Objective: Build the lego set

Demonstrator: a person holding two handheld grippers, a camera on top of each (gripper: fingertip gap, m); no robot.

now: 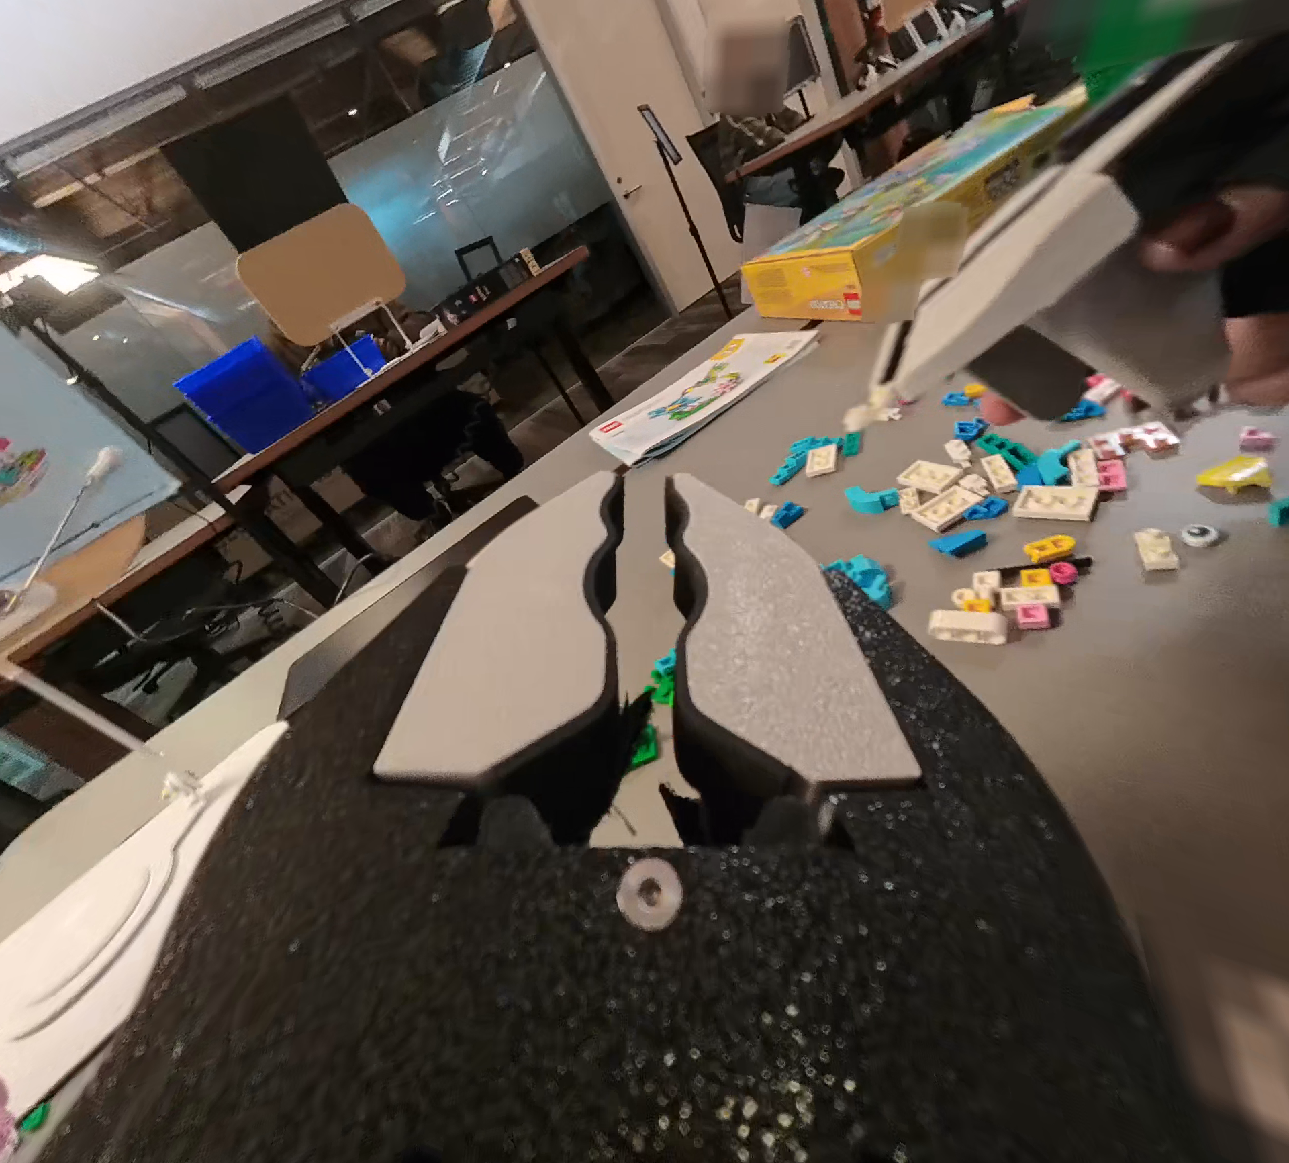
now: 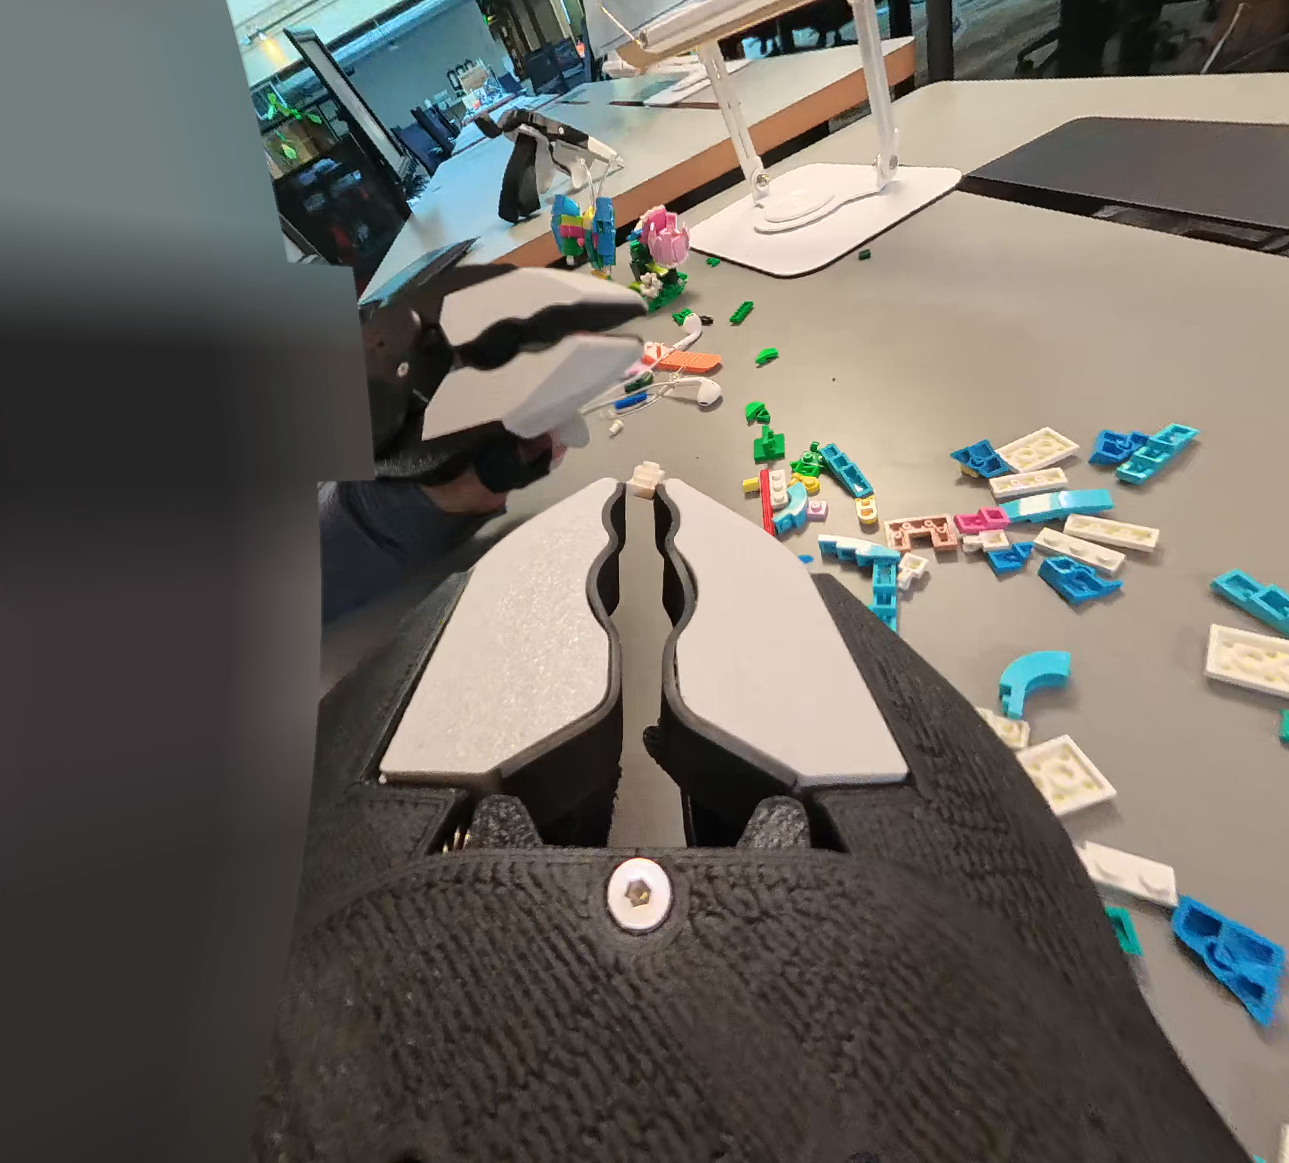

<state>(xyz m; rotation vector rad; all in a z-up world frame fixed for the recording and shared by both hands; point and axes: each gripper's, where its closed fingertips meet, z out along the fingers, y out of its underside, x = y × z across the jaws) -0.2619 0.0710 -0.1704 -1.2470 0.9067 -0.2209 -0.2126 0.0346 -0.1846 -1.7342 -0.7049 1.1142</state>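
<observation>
The right gripper (image 2: 643,488) pinches a small white lego piece (image 2: 646,478) at its fingertips, lifted above the grey table (image 2: 976,362). The left gripper (image 1: 643,488) hangs over the table edge with a narrow gap between its fingers and nothing between them. Beyond the right gripper lie scattered blue, white and pink bricks (image 2: 1046,501), then green pieces (image 2: 766,432), white earphones (image 2: 697,393), and a built pink flower model (image 2: 659,254) beside a white stand (image 2: 823,215). In the left wrist view, an instruction booklet (image 1: 704,393) and yellow box (image 1: 823,282) lie farther off.

white plate (image 2: 1248,661): cut by edge | yellow box (image 1: 907,236): part hidden
</observation>
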